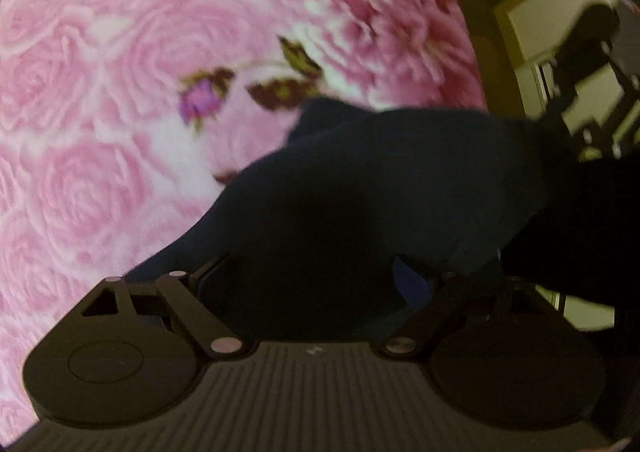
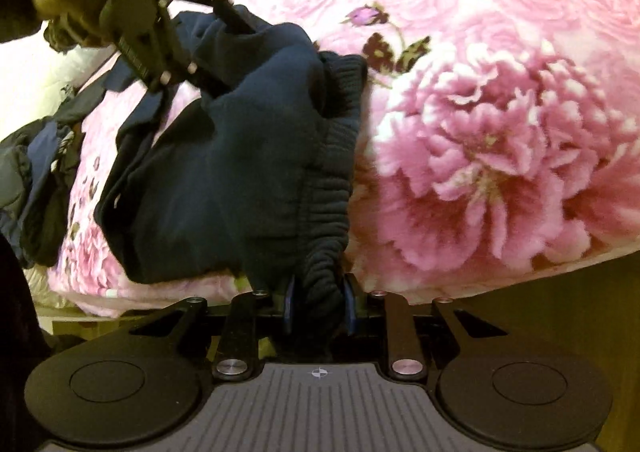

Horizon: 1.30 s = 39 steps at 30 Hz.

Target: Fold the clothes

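Between both tongs [image 2: 318, 306], dark garment [image 2: 224, 172].

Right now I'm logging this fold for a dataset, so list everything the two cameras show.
dark garment: one, navy, ribbed band, draped over the bed between the two grippers
floral bedspread: one, pink with roses and peonies, covering the bed
pile of dark clothes: one heap, navy and grey, at the bedspread's left edge in the right wrist view
pale furniture: cream-yellow, in the background beyond the bed; too blurred to identify
right gripper: one, black with blue pads, shut on the garment's ribbed band
left gripper: one, black, at the garment's far end; its fingertips are buried in cloth, so the grip is unclear
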{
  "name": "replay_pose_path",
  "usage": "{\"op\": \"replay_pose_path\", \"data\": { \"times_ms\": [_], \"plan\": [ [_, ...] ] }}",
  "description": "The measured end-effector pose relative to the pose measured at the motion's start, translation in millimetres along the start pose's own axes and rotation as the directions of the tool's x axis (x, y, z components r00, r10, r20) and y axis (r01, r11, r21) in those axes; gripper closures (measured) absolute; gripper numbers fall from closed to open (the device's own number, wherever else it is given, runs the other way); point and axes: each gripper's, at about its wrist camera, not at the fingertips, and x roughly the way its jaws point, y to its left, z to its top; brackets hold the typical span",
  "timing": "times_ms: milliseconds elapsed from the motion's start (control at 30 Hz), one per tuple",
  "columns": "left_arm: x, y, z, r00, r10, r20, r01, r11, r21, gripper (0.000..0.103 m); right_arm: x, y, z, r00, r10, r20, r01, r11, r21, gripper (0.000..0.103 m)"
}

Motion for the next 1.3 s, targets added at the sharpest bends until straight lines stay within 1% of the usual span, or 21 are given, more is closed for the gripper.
{"op": "replay_pose_path", "data": {
  "times_ms": [100,133,167,200,333,400,467,533,667,733,767,833,867,900,933,1067,1133,1200,1233,1267,1300],
  "plan": [
    [-7.2,-1.7,-8.4,1.0,0.004,0.006,-0.004,1.0,0.004,0.025,-2.0,1.0,1.3,1.0,0.022,-0.011,-0.022,1.0,0.016,0.079],
    [-8.4,-0.6,-10.8,1.0,0.007,0.007,-0.007,1.0,0.002,0.026,-7.0,-2.0,3.9,0.999,0.036,0.012,-0.037,0.998,0.051,0.078],
    [-7.8,-0.2,-12.0,1.0,0.006,0.006,-0.006,1.0,0.0,0.028,-13.7,-5.7,8.5,0.998,0.042,0.047,-0.046,0.996,0.081,0.07],
    [-6.9,0.0,-13.4,1.0,0.005,0.006,-0.005,1.0,-0.001,0.028,-20.2,-9.0,12.9,0.996,0.046,0.082,-0.054,0.993,0.105,0.068],
    [-1.4,-10.6,-25.2,1.0,0.02,0.021,-0.019,1.0,-0.003,0.028,-36.6,-20.6,41.4,0.974,0.023,0.224,-0.049,0.992,0.112,0.068],
    [0.2,-18.8,-33.8,0.999,0.041,0.031,-0.041,0.999,-0.009,0.028,-26.3,-26.4,63.9,0.967,0.004,0.254,-0.029,0.995,0.092,0.068],
    [1.2,-27.2,-42.8,0.997,0.061,0.039,-0.06,0.998,-0.02,0.028,-4.2,-31.4,89.1,0.965,0.011,0.263,-0.027,0.998,0.057,0.068],
    [2.4,-35.8,-52.4,0.996,0.077,0.042,-0.076,0.997,-0.032,0.028,25.7,-32.7,109.6,0.972,0.04,0.232,-0.046,0.999,0.021,0.068],
    [1.8,-51.1,-71.0,0.992,0.114,0.056,-0.111,0.993,-0.041,0.028,86.7,-23.8,143.3,0.983,0.111,0.147,-0.098,0.99,-0.098,0.067],
    [0.4,-54.9,-76.5,0.991,0.122,0.061,-0.118,0.992,-0.051,0.028,106.2,-19.4,151.3,0.983,0.138,0.119,-0.12,0.982,-0.146,0.056],
    [-0.6,-55.5,-78.1,0.99,0.124,0.065,-0.12,0.991,-0.063,0.028,109.9,-17.9,153.0,0.98,0.158,0.118,-0.139,0.978,-0.155,0.048],
    [-2.5,-55.5,-79.3,0.989,0.126,0.075,-0.119,0.989,-0.085,0.028,110.8,-13.7,153.6,0.983,0.152,0.102,-0.134,0.977,-0.167,0.048],
    [-3.2,-55.5,-79.5,0.989,0.127,0.079,-0.119,0.988,-0.094,0.028,110.9,-11.9,153.8,0.985,0.148,0.093,-0.131,0.976,-0.172,0.05],
    [-2.8,-55.6,-78.1,0.989,0.129,0.079,-0.121,0.988,-0.094,0.028,109.5,-11.2,153.9,0.987,0.139,0.083,-0.123,0.977,-0.174,0.055],
    [-2.4,-55.7,-76.6,0.988,0.131,0.078,-0.124,0.988,-0.093,0.028,106.9,-11.2,153.7,0.989,0.126,0.078,-0.111,0.978,-0.175,0.056],
    [-0.6,-56.2,-70.5,0.988,0.14,0.072,-0.133,0.987,-0.089,0.028,100.4,-15.6,152.0,0.993,0.094,0.075,-0.08,0.981,-0.177,0.056],
    [0.2,-56.8,-68.8,0.987,0.145,0.064,-0.139,0.987,-0.085,0.028,104.9,-11.4,151.5,0.994,0.086,0.068,-0.07,0.976,-0.208,0.055],
    [1.3,-58.4,-69.0,0.987,0.15,0.056,-0.145,0.986,-0.084,0.028,108.8,-3.3,149.7,0.995,0.074,0.064,-0.054,0.964,-0.262,0.043],
    [2.0,-59.3,-69.2,0.987,0.152,0.051,-0.148,0.986,-0.083,0.028,110.6,0.8,148.6,0.996,0.068,0.062,-0.047,0.956,-0.291,0.043],
    [2.6,-60.3,-69.2,0.987,0.155,0.047,-0.151,0.985,-0.082,0.028,111.9,4.2,147.7,0.996,0.059,0.06,-0.037,0.948,-0.315,0.044],
    [3.1,-61.7,-68.4,0.986,0.162,0.045,-0.158,0.984,-0.079,0.028,111.9,5.2,147.5,0.998,0.04,0.058,-0.019,0.944,-0.329,0.068]
  ]
}}
